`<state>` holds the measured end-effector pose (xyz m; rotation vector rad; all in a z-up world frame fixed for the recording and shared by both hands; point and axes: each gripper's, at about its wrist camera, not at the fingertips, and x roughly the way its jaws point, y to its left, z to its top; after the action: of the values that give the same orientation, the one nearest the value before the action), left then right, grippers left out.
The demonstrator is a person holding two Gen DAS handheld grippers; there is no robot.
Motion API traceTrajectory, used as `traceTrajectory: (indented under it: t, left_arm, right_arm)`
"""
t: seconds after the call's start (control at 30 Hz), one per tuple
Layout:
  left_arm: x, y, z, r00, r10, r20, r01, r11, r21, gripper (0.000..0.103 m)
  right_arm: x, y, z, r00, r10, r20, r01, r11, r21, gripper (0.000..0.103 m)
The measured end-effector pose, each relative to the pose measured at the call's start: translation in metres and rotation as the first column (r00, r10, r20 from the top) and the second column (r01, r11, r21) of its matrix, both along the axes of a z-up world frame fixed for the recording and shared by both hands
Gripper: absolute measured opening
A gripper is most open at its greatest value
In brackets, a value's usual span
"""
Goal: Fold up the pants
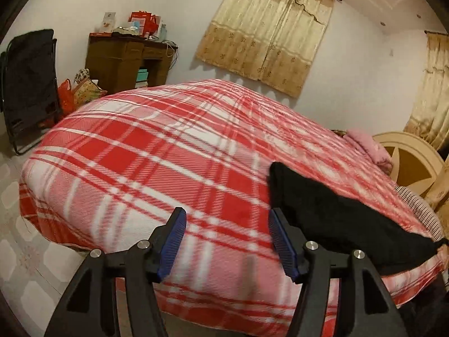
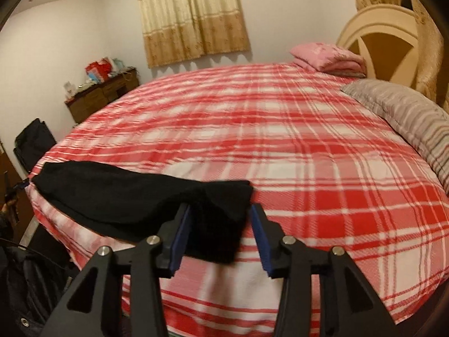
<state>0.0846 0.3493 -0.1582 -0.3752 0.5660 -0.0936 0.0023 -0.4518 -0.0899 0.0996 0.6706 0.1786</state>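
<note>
The black pants (image 1: pixel 336 213) lie folded into a long strip near the front edge of a bed with a red and white plaid cover (image 1: pixel 140 154). My left gripper (image 1: pixel 226 213) is open over bare cover, and one end of the pants lies just right of its right finger. In the right wrist view the pants (image 2: pixel 112 191) stretch off to the left across the plaid cover (image 2: pixel 280 140). Their near end rests between the blue pads of my right gripper (image 2: pixel 220 207). That gripper is open, with a gap showing at the right pad.
A pink folded blanket (image 2: pixel 328 57) and a striped grey pillow (image 2: pixel 407 118) sit at the head of the bed by a cream headboard (image 2: pixel 378 36). Beyond the bed's far corner stand a wooden desk (image 1: pixel 126 61) and a black folding chair (image 1: pixel 28 84). Tiled floor (image 1: pixel 33 266) lies left of the bed.
</note>
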Motion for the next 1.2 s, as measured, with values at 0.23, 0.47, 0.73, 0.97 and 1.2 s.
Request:
traceTrajectory:
  t: [0.23, 0.47, 0.73, 0.97, 1.2]
  left_arm:
    - [0.035, -0.046, 0.014, 0.997, -0.063, -0.041, 0.065, 0.995, 0.07, 0.062]
    - [0.087, -0.073, 0.006, 0.985, -0.097, -0.141, 0.115, 0.985, 0.126, 0.03]
    - [0.088, -0.077, 0.009, 0.984, -0.057, -0.168, 0.09, 0.976, 0.196, 0.01]
    - [0.084, -0.068, 0.01, 0.986, -0.019, -0.168, 0.05, 0.983, 0.178, 0.01]
    - [0.061, -0.065, 0.027, 0.99, 0.046, -0.134, -0.021, 0.982, 0.186, 0.013]
  right_arm:
    - [0.028, 0.101, 0.016, 0.975, 0.216, 0.045, -0.214, 0.976, -0.046, 0.058]
    - [0.068, 0.2, -0.003, 0.924, 0.382, 0.023, -0.381, 0.923, -0.046, 0.058]
    - [0.096, 0.256, -0.05, 0.924, 0.373, -0.08, -0.372, 0.928, 0.035, 0.061]
    - [0.101, 0.289, -0.057, 0.893, 0.435, -0.116, -0.434, 0.9, 0.04, 0.062]
    - [0.116, 0.335, -0.032, 0.854, 0.512, -0.092, -0.51, 0.859, 0.049, 0.064]
